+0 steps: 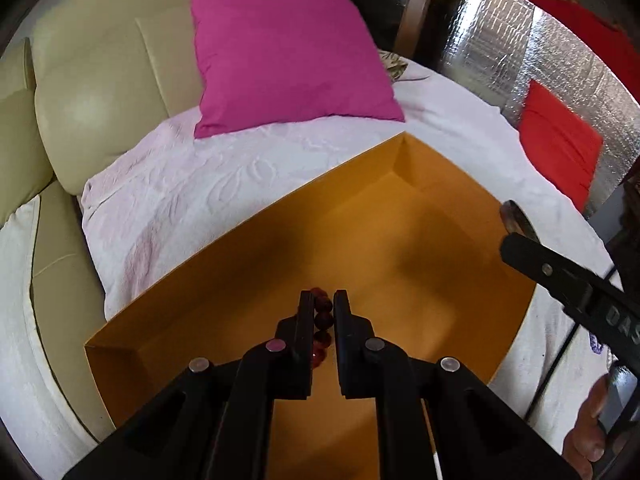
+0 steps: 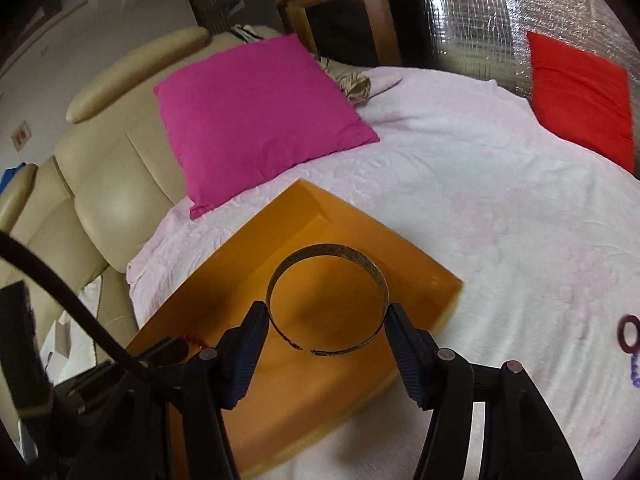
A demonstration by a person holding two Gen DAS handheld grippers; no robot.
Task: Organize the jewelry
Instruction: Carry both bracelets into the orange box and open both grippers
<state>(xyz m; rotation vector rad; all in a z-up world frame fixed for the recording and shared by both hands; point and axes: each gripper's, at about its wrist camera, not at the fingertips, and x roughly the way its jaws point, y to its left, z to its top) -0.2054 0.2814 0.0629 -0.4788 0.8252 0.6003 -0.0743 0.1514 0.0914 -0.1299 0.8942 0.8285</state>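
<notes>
Over the open orange box (image 1: pixel 400 248) on a white bedspread (image 2: pixel 500 200), the left tongs (image 1: pixel 323 300) pinch a string of dark red beads (image 1: pixel 323 320). The right tongs (image 2: pixel 328 320) clamp a metal cuff bangle (image 2: pixel 328 252) by its sides above the box, near a pink cushion (image 2: pixel 256 120)

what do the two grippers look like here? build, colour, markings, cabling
Left gripper: matte black, flat slab fingers on linkage arms with round silver pivot pins. Right gripper: same black linkage and pins; its fingers carry ribbed, bluish-black pads. In the left view, its finger shows partial white lettering. A black cable loops nearby.
</notes>
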